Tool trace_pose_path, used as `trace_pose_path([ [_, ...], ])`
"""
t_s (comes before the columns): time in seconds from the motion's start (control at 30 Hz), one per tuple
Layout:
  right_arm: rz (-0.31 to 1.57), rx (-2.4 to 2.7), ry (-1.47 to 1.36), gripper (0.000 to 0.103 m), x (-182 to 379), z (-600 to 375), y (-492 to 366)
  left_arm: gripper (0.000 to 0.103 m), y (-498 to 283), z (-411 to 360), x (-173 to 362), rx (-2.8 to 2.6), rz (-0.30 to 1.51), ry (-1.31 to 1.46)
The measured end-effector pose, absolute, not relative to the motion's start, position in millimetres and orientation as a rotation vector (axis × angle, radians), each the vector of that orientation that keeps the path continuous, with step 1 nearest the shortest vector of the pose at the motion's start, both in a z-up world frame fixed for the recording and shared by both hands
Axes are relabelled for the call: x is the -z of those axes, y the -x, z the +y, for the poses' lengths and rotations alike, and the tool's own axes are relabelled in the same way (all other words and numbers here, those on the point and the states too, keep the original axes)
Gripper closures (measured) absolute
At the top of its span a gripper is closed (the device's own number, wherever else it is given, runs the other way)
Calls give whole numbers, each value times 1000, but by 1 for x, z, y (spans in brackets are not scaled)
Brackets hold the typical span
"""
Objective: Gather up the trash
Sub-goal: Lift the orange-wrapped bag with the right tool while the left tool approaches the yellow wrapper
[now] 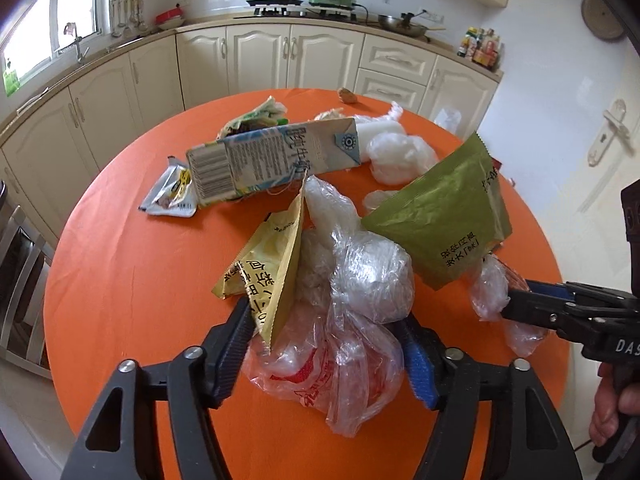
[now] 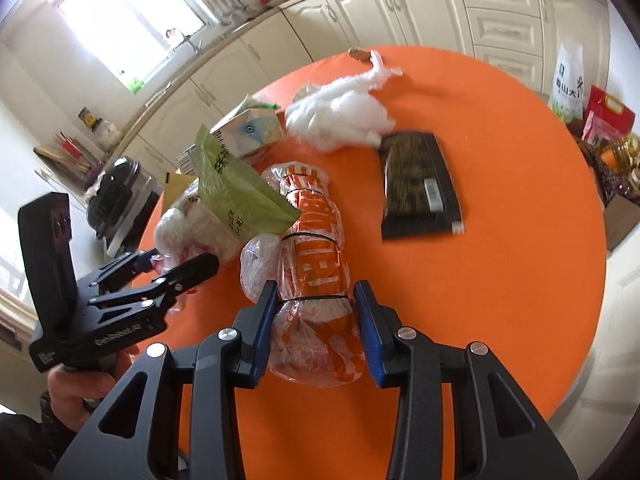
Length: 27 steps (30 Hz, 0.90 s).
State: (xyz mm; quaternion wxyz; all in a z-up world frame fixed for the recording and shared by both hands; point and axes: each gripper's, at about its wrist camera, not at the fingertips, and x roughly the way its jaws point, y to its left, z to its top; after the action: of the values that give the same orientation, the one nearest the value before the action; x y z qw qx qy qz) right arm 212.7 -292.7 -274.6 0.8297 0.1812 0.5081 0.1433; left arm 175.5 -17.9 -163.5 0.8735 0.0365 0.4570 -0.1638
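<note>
At lower centre, the left tongs (image 1: 326, 344) half-open straddle a crumpled clear plastic bag (image 1: 340, 360), while the right tongs (image 2: 316, 328) pinch the banded orange-printed plastic bundle (image 2: 316, 264), likely gathering trash on the orange surface (image 2: 500, 280).

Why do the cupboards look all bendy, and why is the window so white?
Left wrist view: the fisheye lens bends the cupboards into a curve and darkens the corners. Right wrist view: daylight washes the window out to plain white, and the orange table looks bulged round.
</note>
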Motion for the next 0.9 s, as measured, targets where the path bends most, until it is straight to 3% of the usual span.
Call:
trace_pose_path([
  [0.07,1096,-281,-301,62,275,-280,-207,21,-170,-14,161,315,939,-111],
  [0.13,1102,-258,-229,59,275,-268,-207,1,-160,-13,156,274,895,-164],
  [0.5,1132,-223,-123,55,275,-253,-224,1,-110,-18,129,296,840,-139],
  [0.63,1132,-213,-131,41,274,-255,-232,1,-112,-10,127,219,824,-185],
  [0.7,1150,-221,-111,39,278,-249,-240,1,-125,-14,131,235,836,-151],
  [0.73,1164,-224,-93,41,281,-245,-243,1,-129,-13,131,253,842,-127],
  [0.8,1170,-250,-98,62,282,-242,-244,1,-135,-10,133,294,857,-78],
  [0.9,1165,-248,-61,66,279,-236,-240,6,-143,-2,134,323,861,-48],
])
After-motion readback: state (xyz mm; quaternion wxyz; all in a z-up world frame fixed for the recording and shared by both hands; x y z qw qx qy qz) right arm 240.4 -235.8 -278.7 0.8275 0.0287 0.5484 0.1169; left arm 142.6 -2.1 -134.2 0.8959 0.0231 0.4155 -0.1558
